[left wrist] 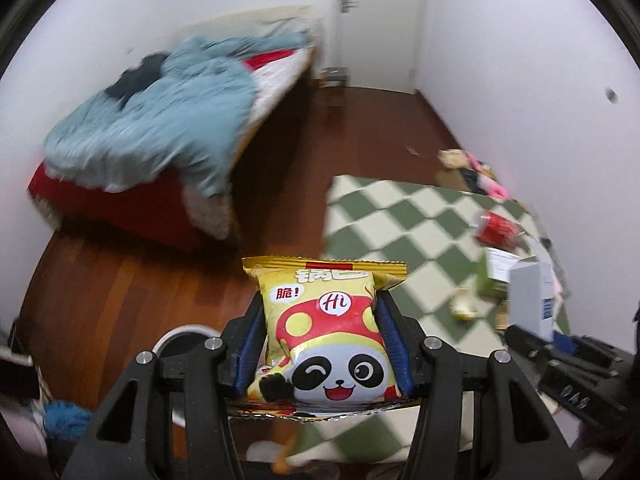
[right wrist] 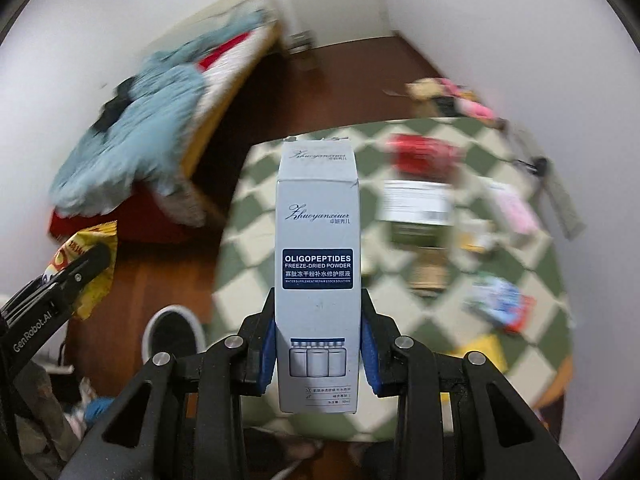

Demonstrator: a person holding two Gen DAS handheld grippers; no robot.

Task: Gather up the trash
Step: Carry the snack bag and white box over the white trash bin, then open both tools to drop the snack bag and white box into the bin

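My left gripper (left wrist: 320, 312) is shut on a yellow snack packet with a panda print (left wrist: 326, 332), held above the wooden floor. It also shows at the left of the right wrist view (right wrist: 86, 264). My right gripper (right wrist: 318, 320) is shut on a tall grey-blue cosmetics box (right wrist: 318, 264), held upright above the checkered rug's edge. That box also shows at the right of the left wrist view (left wrist: 532, 300). More trash lies on the rug: a red can (left wrist: 494, 230), a red packet (right wrist: 424, 156), a green-and-white box (right wrist: 418, 212) and a colourful wrapper (right wrist: 502, 304).
A white-rimmed round bin (right wrist: 172, 334) stands on the wooden floor (left wrist: 120, 288) below the grippers. A bed with a blue blanket (left wrist: 160, 120) fills the left. A green-and-cream checkered rug (left wrist: 392, 216) lies right. Pink and tan items (right wrist: 452, 96) lie by the far wall.
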